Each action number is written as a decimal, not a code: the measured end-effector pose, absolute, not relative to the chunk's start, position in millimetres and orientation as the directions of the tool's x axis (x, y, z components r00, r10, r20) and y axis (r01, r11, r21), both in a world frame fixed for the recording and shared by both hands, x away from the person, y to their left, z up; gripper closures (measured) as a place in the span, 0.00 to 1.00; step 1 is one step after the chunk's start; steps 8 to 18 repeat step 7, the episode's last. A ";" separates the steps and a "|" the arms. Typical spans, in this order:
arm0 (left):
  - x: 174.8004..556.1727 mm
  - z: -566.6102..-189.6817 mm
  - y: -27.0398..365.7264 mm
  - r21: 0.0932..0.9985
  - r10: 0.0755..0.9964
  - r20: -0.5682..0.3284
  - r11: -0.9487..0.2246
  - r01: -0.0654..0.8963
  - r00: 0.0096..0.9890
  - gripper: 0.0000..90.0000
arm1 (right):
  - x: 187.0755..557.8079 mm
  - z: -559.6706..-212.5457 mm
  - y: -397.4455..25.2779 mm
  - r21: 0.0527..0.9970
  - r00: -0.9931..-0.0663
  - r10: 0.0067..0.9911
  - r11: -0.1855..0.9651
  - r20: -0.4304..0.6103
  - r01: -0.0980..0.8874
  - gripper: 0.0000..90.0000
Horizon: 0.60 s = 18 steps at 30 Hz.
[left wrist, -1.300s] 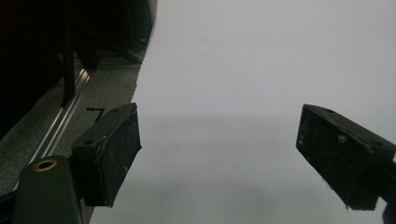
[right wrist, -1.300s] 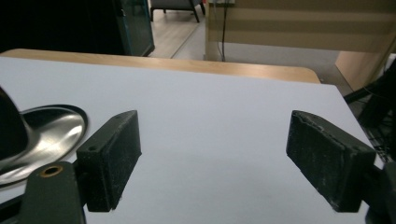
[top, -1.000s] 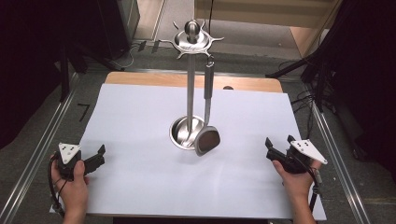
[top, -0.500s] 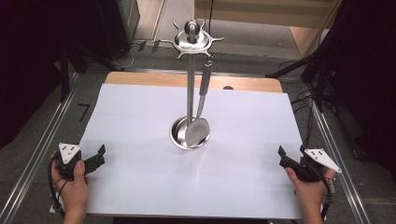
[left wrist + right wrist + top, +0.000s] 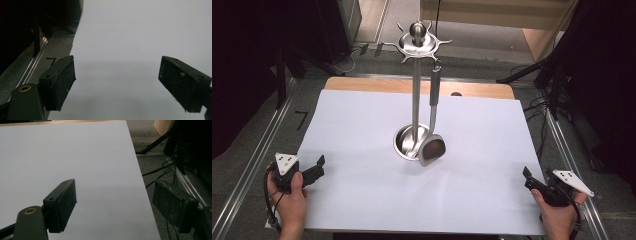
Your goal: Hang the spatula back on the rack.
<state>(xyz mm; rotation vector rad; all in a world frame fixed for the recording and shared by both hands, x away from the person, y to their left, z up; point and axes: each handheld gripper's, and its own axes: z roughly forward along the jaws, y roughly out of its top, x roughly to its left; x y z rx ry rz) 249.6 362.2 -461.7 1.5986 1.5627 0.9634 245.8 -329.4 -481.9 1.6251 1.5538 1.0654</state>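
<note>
The table in front of me is covered almost wholly by a white sheet, with a strip of bare wood showing along the far edge. Near the middle of the sheet stands a steel rack: a round base, an upright pole, and a crown of hooks at the top. A ladle hangs from one hook, its bowl tilted just beside the base, low over the sheet.

My left hand comes in at the near left corner, wrist straight, fingers wrapped around the left claw, which points forward and inward just at the sheet's left edge. In the left gripper view, its jaws stand spread wide with nothing but white sheet between them, and dark floor with a metal rail to one side.

My right hand sits at the near right corner, gripping the right claw, which points inward at the sheet's right edge. In the right gripper view, its jaws are also spread wide and empty, one over the sheet, the other over the floor and cables beyond the edge.

Both claws are well apart from the rack. I can read no writing anywhere.
</note>
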 end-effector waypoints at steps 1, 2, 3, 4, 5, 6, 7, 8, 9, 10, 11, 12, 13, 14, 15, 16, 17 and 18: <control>249.7 -461.7 362.3 0.873 0.999 0.040 -0.035 0.486 0.000 0.17 | 245.9 -482.5 -330.3 0.875 -0.022 0.991 -0.108 0.134 0.472 0.23; 249.7 -461.6 362.4 0.872 0.999 0.041 -0.035 0.487 -0.001 0.17 | 246.7 -483.1 -330.8 0.876 -0.017 0.991 -0.110 0.134 0.470 0.23; 249.8 -461.7 362.6 0.873 0.999 0.040 -0.035 0.487 0.000 0.17 | 247.4 -483.6 -330.7 0.875 -0.017 0.991 -0.112 0.136 0.471 0.23; 249.8 -461.7 362.5 0.872 0.999 0.040 -0.034 0.488 0.000 0.17 | 248.9 -485.0 -330.2 0.873 -0.011 0.991 -0.111 0.131 0.475 0.23; 249.8 -461.5 362.6 0.871 0.999 0.039 -0.034 0.490 0.000 0.17 | 249.3 -485.5 -329.9 0.873 -0.011 0.992 -0.106 0.127 0.476 0.23; 249.8 -461.5 362.7 0.870 0.999 0.039 -0.034 0.491 0.000 0.17 | 250.0 -486.4 -328.9 0.872 -0.012 0.993 -0.095 0.115 0.481 0.23; 249.8 -461.5 362.7 0.870 0.999 0.039 -0.034 0.491 0.001 0.17 | 250.1 -486.6 -328.1 0.870 -0.015 0.994 -0.087 0.108 0.485 0.23; 249.8 -461.5 362.7 0.870 0.999 0.039 -0.034 0.491 0.001 0.17 | 250.1 -486.6 -328.1 0.870 -0.015 0.994 -0.087 0.108 0.485 0.23; 249.8 -461.5 362.7 0.870 0.999 0.039 -0.034 0.491 0.001 0.17 | 250.1 -486.6 -328.1 0.870 -0.015 0.994 -0.087 0.108 0.485 0.23; 249.8 -461.5 362.7 0.870 0.999 0.039 -0.034 0.491 0.001 0.17 | 250.1 -486.6 -328.1 0.870 -0.015 0.994 -0.087 0.108 0.485 0.23; 249.8 -461.5 362.7 0.870 0.999 0.039 -0.034 0.491 0.001 0.17 | 250.1 -486.6 -328.1 0.870 -0.015 0.994 -0.087 0.108 0.485 0.23; 249.8 -461.5 362.7 0.870 0.999 0.039 -0.034 0.491 0.001 0.17 | 250.1 -486.6 -328.1 0.870 -0.015 0.994 -0.087 0.108 0.485 0.23; 249.8 -461.5 362.7 0.870 0.999 0.039 -0.034 0.491 0.001 0.17 | 250.1 -486.6 -328.1 0.870 -0.015 0.994 -0.087 0.108 0.485 0.23; 249.8 -461.5 362.7 0.870 0.999 0.039 -0.034 0.491 0.001 0.17 | 250.1 -486.6 -328.1 0.870 -0.015 0.994 -0.087 0.108 0.485 0.23; 249.8 -461.5 362.7 0.870 0.999 0.039 -0.034 0.491 0.001 0.17 | 250.1 -486.6 -328.1 0.870 -0.015 0.994 -0.087 0.108 0.485 0.23; 249.8 -461.5 362.7 0.870 0.999 0.039 -0.034 0.491 0.001 0.17 | 250.1 -486.6 -328.1 0.870 -0.015 0.994 -0.087 0.108 0.485 0.23; 249.8 -461.5 362.7 0.870 0.999 0.039 -0.034 0.491 0.001 0.17 | 250.1 -486.6 -328.1 0.870 -0.015 0.994 -0.087 0.108 0.485 0.23; 249.8 -461.5 362.7 0.870 0.999 0.039 -0.034 0.491 0.001 0.17 | 250.1 -486.6 -328.1 0.870 -0.015 0.994 -0.087 0.108 0.485 0.23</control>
